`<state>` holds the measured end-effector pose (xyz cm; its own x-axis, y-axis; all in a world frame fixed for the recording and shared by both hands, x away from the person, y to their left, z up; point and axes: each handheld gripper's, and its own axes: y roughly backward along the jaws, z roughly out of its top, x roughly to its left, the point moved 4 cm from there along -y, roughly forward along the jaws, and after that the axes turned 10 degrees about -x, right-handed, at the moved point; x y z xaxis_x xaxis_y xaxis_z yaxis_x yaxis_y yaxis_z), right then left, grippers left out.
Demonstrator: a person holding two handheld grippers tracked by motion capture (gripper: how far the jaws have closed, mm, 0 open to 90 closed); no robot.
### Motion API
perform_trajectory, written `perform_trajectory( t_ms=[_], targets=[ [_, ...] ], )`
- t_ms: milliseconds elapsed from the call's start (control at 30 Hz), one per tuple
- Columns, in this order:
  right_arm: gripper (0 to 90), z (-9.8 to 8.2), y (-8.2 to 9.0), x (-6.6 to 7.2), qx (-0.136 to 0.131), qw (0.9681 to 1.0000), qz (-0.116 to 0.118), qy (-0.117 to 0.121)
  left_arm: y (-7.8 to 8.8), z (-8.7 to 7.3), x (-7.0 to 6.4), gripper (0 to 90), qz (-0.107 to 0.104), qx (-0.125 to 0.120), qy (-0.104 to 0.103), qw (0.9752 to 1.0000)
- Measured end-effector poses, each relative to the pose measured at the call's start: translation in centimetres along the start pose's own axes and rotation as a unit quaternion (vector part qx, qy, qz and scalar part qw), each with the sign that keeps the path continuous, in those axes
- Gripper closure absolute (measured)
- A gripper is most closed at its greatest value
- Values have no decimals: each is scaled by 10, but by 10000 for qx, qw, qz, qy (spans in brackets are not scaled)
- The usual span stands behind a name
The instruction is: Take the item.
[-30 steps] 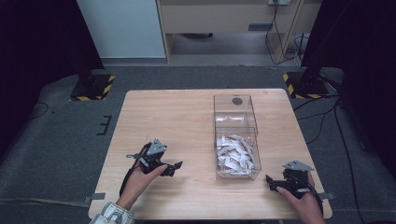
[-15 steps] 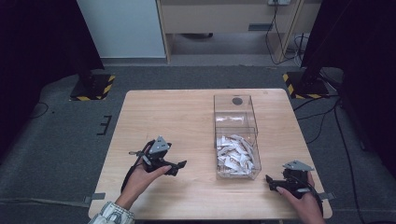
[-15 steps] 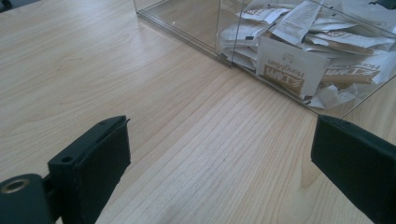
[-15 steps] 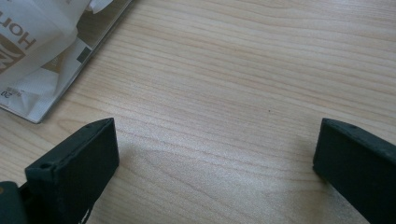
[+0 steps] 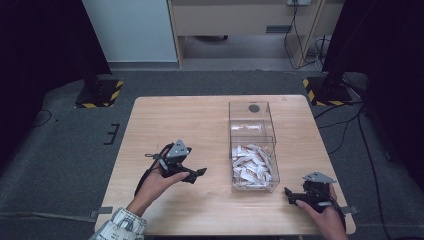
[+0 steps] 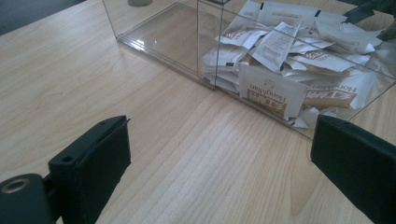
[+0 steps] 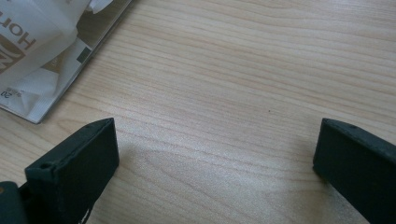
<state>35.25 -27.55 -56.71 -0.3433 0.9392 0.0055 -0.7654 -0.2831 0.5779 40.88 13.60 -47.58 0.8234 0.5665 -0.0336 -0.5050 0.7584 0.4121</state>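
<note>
A clear plastic box (image 5: 252,145) with two compartments stands right of the table's middle. Its near compartment holds several white sachets (image 5: 251,165), which the left gripper view shows through the wall as sachets (image 6: 289,60). The far compartment (image 6: 163,32) looks bare. My left gripper (image 5: 196,175) is held in a hand left of the box, pointing at it. Its jaws stand wide open over bare wood, as the left gripper (image 6: 219,172) shows. My right gripper (image 5: 291,196) sits near the front right corner, just below the box. The right gripper (image 7: 215,158) is open with nothing in it, and a sachet (image 7: 32,56) lies at the upper left.
The wooden table (image 5: 175,125) has bare room on its left half and along the front. A small dark round mark (image 5: 254,107) sits at the box's far end. Black stands with striped bases (image 5: 97,92) flank the table on the grey floor.
My left gripper has drifted slightly right and forward, toward the box. The right gripper has barely moved.
</note>
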Motion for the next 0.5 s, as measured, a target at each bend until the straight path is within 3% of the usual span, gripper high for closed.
perform_trajectory(
  t_ms=[267, 500],
  targets=[
    [5, 0, 0, 0, 0, 10000, 2, 1, -4, 18, 4, 46, -116, -87, -136, 9998],
    [5, 0, 0, 0, 0, 10000, 2, 1, -10, 33, -1, 47, -229, -130, -287, 9992]
  ],
)
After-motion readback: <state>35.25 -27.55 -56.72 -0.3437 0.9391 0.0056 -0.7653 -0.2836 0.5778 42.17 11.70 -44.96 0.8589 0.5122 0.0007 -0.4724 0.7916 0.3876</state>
